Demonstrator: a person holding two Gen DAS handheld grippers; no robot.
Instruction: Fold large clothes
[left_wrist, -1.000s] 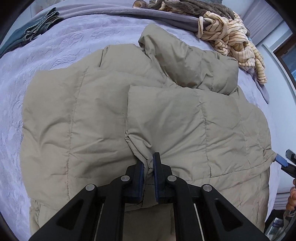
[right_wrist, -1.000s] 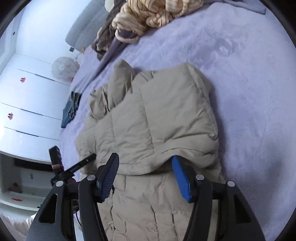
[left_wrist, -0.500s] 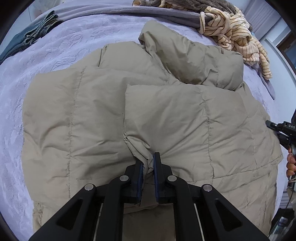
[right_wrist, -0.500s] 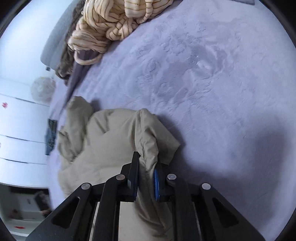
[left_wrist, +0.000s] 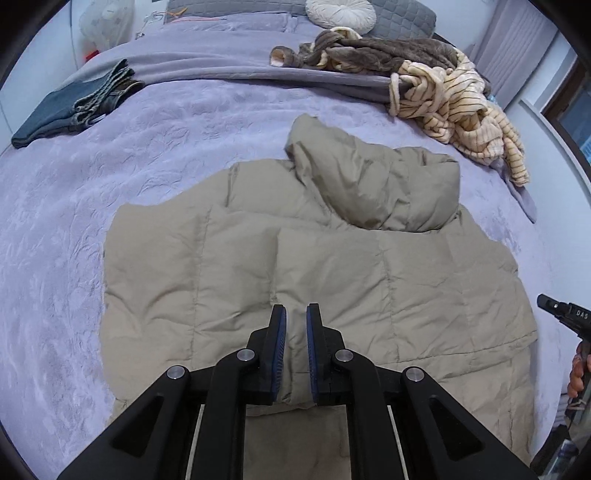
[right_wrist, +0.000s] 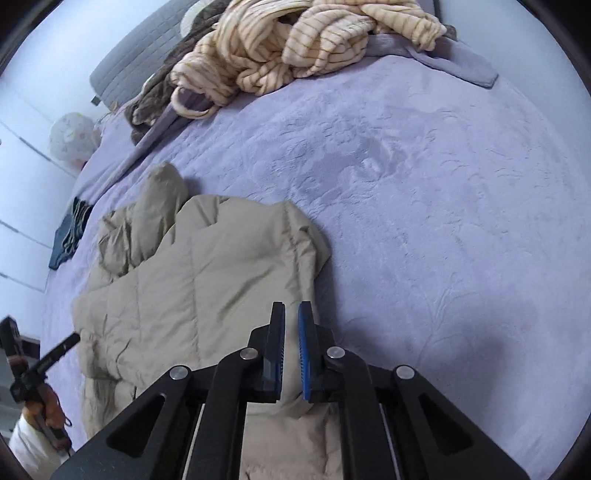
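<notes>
A beige puffer jacket (left_wrist: 314, 258) lies on the lilac bed, its sleeve folded across the body and its hood (left_wrist: 369, 184) bunched at the top. My left gripper (left_wrist: 295, 314) is above the folded sleeve's near edge, its jaws a narrow gap apart with no cloth between them. The jacket also shows in the right wrist view (right_wrist: 207, 280). My right gripper (right_wrist: 291, 310) hovers over the jacket's right edge, jaws a narrow gap apart and holding nothing. The right gripper's tip also shows at the left wrist view's right edge (left_wrist: 561, 310).
A striped cream garment (left_wrist: 461, 107) and a brown blanket (left_wrist: 369, 51) are piled at the bed's far right. Folded dark jeans (left_wrist: 74, 107) lie at the far left. Grey pillows (left_wrist: 399, 14) sit at the headboard. White cabinets (right_wrist: 22, 206) stand beyond the bed.
Both grippers have let go of the jacket folds they pinched and pulled back and up. The sleeve now lies flat on the jacket body.
</notes>
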